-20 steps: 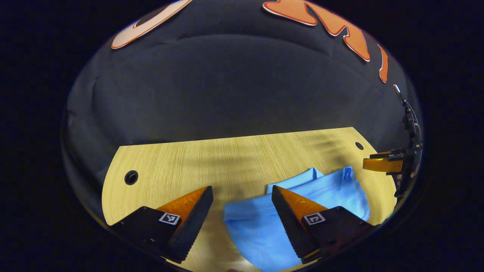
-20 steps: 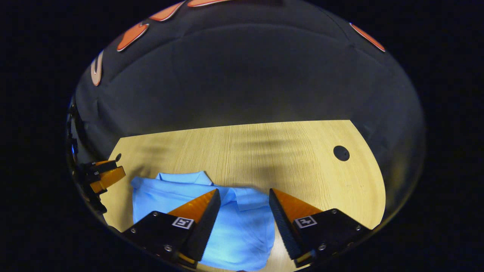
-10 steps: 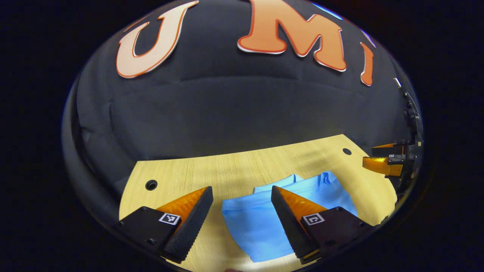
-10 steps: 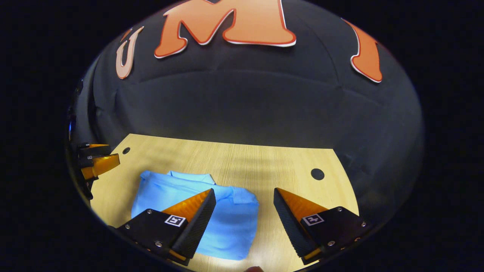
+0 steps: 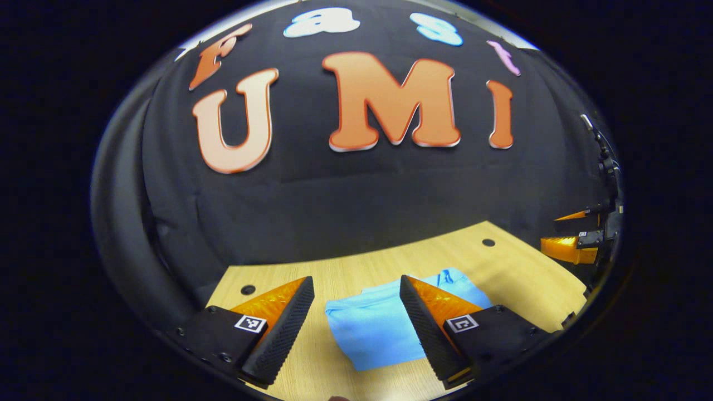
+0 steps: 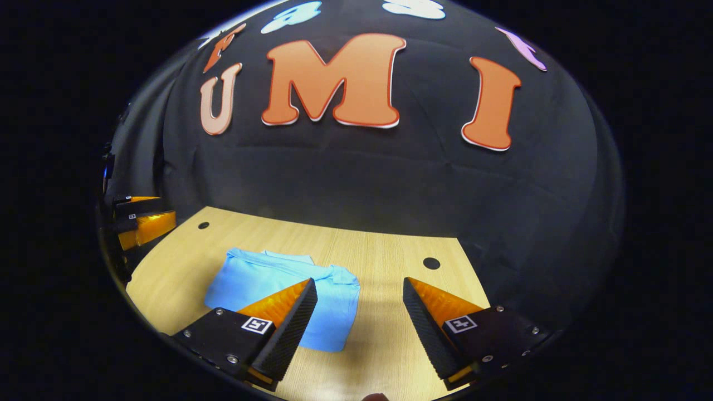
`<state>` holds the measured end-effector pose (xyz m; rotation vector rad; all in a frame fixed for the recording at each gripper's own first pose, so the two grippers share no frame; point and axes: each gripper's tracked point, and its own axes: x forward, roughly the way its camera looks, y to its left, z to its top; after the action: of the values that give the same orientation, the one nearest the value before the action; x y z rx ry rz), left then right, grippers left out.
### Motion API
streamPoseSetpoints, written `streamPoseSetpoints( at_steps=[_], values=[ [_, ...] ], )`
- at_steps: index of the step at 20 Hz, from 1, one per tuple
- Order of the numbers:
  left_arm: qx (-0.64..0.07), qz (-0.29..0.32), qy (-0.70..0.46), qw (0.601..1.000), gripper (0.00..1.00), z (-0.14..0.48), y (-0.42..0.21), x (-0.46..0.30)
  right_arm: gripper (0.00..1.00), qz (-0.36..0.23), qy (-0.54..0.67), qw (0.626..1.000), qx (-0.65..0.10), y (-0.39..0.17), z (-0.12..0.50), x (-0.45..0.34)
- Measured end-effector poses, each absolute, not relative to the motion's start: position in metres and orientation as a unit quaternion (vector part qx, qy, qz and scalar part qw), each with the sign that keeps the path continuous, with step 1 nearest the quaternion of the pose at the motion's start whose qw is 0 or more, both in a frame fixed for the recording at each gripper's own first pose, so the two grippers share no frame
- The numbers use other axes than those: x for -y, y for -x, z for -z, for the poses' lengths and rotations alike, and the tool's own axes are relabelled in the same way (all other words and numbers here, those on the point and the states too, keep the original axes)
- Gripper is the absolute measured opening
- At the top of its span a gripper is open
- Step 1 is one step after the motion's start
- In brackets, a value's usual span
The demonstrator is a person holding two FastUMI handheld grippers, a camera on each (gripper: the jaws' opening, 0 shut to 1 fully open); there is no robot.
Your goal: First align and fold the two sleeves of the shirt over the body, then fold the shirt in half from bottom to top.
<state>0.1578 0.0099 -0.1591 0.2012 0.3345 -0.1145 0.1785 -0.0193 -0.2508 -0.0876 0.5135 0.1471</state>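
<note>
Shirt (image 6: 278,284), one, lies folded on table (image 6: 384,250); both grippers' jaws gape wide, empty.

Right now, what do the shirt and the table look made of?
Shirt: soft matte light-blue fabric, probably cotton knit; it lies folded with limp, rounded edges. Table: pale wood-look top with fine straight grain, likely laminate; smooth, with round holes.

The light blue shirt (image 5: 379,328) lies folded into a compact, roughly rectangular packet, flat on the wooden bench (image 6: 384,250). Its collar (image 6: 289,257) shows at the far edge, toward the wall. The sleeves are tucked in over the body.
</note>
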Motion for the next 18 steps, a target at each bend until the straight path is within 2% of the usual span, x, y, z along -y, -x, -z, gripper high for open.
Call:
streamPoseSetpoints(
  at_steps=[4, 8, 15, 18],
  values=[
    [-0.105, 0.055, -0.113, 0.987, 1.00, 0.122, -0.108, 0.011, 0.97, -0.062, 0.076, 0.975, -0.201, -0.142, 0.218, 0.027],
    [-0.051, 0.048, -0.110, 0.991, 1.00, 0.084, -0.046, 0.028, 0.98, -0.078, 0.079, 0.982, -0.155, -0.105, 0.184, 0.021],
    [-0.027, 0.022, -0.083, 0.996, 1.00, 0.069, 0.038, 0.026, 0.98, -0.115, 0.044, 0.985, -0.123, -0.048, 0.153, -0.004],
    [-0.019, 0.019, -0.074, 0.997, 1.00, 0.072, 0.063, 0.023, 0.98, -0.115, 0.053, 0.985, -0.120, -0.030, 0.152, -0.009]
  ],
)
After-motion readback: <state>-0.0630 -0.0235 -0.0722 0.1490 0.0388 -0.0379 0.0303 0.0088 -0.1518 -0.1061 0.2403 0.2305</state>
